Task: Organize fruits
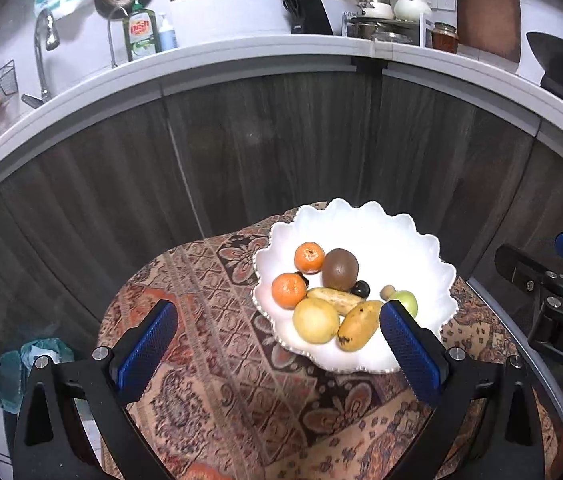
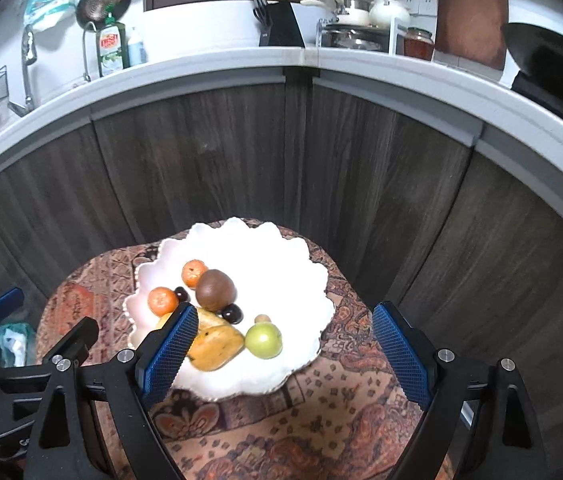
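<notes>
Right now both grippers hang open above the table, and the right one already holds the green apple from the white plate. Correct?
Not quite. The right gripper is open and empty; the right wrist view shows the green apple lying on the white plate. The left gripper is open too.

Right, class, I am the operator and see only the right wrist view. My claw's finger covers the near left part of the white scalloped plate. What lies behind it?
Observer: A round pale yellow fruit, touching the spotted yellow mango.
Operator: Is the left claw holding anything?
Observer: No. The left claw is open and empty, above the patterned cloth.
Operator: Anything else behind my finger?
Observer: A short pale yellow banana-like fruit lies just beyond the round one, its whole length showing.
</notes>
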Motion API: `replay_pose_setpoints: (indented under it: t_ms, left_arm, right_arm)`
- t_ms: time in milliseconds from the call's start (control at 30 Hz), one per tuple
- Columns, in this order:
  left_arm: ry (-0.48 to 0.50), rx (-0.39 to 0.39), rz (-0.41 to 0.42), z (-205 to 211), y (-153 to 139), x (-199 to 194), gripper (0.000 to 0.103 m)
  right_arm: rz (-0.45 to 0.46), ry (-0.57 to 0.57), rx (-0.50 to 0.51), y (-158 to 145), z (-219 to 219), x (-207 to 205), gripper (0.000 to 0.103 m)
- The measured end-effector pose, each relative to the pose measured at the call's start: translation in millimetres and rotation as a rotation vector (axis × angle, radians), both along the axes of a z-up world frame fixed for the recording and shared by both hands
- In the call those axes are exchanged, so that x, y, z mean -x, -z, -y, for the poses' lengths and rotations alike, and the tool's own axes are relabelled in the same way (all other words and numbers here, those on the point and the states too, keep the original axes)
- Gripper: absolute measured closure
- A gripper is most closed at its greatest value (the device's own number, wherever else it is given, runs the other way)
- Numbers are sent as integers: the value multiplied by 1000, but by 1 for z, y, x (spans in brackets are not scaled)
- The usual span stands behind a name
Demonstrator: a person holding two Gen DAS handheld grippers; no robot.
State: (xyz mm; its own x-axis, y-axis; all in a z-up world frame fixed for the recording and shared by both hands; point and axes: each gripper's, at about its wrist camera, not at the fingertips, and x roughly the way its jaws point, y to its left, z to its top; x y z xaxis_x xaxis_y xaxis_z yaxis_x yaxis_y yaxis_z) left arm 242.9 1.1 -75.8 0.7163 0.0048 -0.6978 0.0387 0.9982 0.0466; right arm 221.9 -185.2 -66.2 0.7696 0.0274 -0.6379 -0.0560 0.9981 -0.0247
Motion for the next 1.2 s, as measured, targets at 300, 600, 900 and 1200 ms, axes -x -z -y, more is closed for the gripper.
replay_pose_setpoints:
  t_ms: [300, 600, 900, 1200]
  left_arm:
    - [-23, 0, 7, -12, -28, 43, 0]
    - [-26, -14, 30, -9, -49, 89, 0]
    - [-42, 1, 25, -8, -56, 141, 0]
    - [-57, -18, 40, -13, -66, 183, 0]
  right_arm:
    - [10, -17, -2, -16, -6, 45, 13]
    - [47, -22, -8, -34, -3, 96, 13]
    - [38, 11, -28, -35, 12, 137, 13]
    - [31, 6, -39, -40, 12, 176, 13]
